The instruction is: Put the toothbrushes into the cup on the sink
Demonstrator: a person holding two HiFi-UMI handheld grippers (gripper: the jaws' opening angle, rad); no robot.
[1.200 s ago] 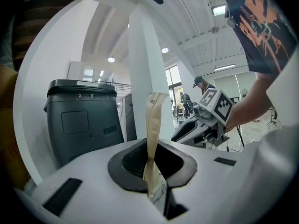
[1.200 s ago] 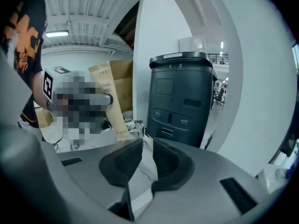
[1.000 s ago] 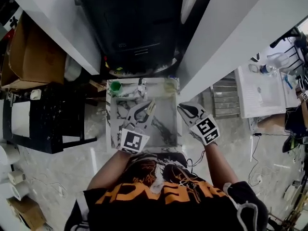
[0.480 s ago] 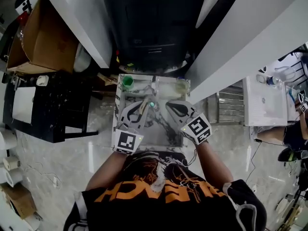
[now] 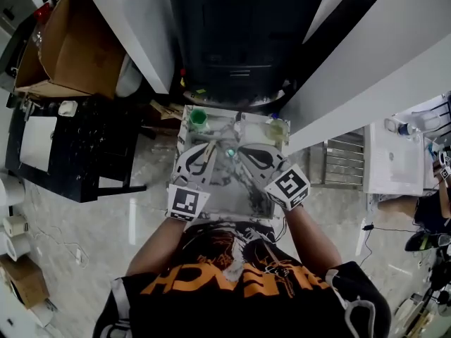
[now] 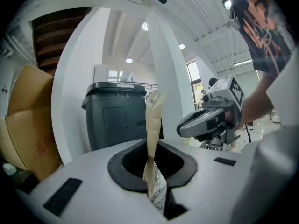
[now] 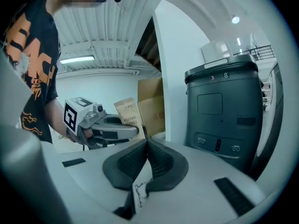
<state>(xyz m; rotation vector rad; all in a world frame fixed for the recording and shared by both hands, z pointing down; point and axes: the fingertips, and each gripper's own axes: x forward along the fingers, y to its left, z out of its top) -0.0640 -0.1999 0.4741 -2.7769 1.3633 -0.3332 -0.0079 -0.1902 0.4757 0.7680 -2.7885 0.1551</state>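
Right claw [image 5: 243, 152] closed, nearing left claw's [image 5: 213, 151] packet [image 6: 152, 125].

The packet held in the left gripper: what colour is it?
Light brown packet, clearest in the left gripper view.

Head camera is looking steeply down from above the person, taking in the whole sink [image 5: 236, 201] and the dark bin [image 5: 239, 34] from well up. Left gripper view is riding close behind its own jaws, facing almost level at that bin and catching the right gripper [image 6: 182, 127] alongside. Right gripper view is mirroring it, catching the left gripper [image 7: 135, 130]. All three are sharing the bin.
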